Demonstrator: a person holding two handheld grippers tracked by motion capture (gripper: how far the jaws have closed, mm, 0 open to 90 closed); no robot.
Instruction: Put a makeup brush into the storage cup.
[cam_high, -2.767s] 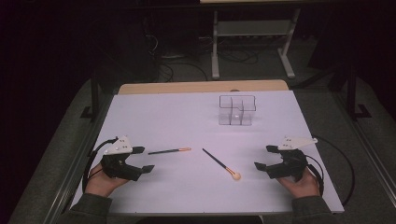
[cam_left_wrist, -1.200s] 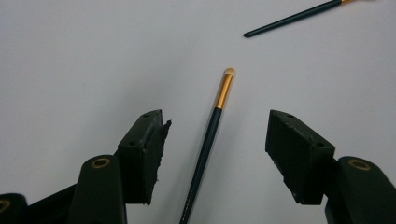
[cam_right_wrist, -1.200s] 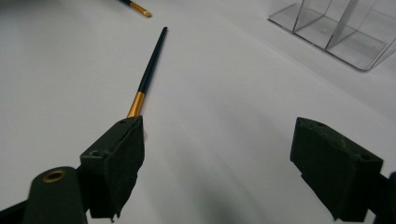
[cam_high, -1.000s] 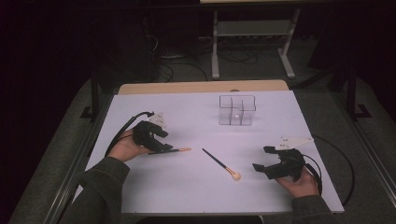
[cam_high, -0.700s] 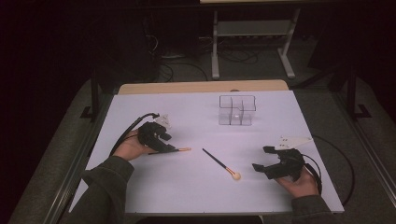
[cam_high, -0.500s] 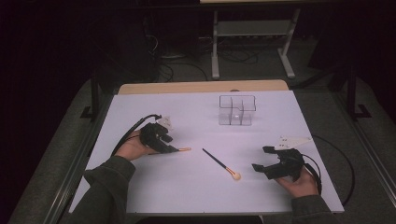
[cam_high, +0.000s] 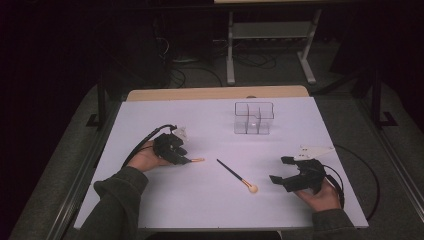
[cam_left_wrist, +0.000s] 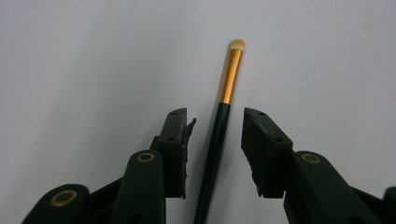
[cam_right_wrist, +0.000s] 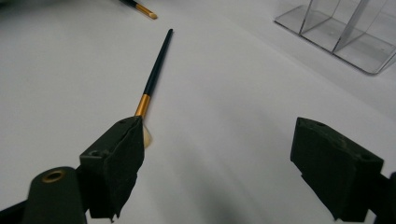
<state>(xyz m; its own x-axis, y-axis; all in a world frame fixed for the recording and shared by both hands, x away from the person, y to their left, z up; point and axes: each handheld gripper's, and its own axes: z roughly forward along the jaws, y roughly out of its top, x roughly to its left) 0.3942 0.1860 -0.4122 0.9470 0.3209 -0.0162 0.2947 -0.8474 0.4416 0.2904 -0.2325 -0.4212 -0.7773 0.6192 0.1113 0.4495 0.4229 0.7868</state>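
A thin makeup brush (cam_left_wrist: 219, 135) with a dark handle, gold ferrule and pale tip lies on the white table (cam_high: 210, 210). My left gripper (cam_left_wrist: 215, 114) is down over it, its jaws either side of the handle, each with a small gap. The jaws have just been closing, with the brush between them. In the high view the left gripper (cam_high: 182, 159) covers the handle and the brush tip (cam_high: 197, 160) sticks out to its right. A second, similar brush (cam_high: 235, 175) lies at the middle. My right gripper (cam_high: 279, 170) rests open to its right, nothing between its fingers.
A clear plastic organizer (cam_high: 254, 119) with several compartments stands at the back centre-right of the table. The right gripper view has it at the upper right (cam_right_wrist: 345, 28), with the second brush (cam_right_wrist: 154, 77) running away from the left jaw.
My left hand has come in from the table's front left and settled down over the left brush, and its jaws have narrowed around the handle. The right hand has not moved.
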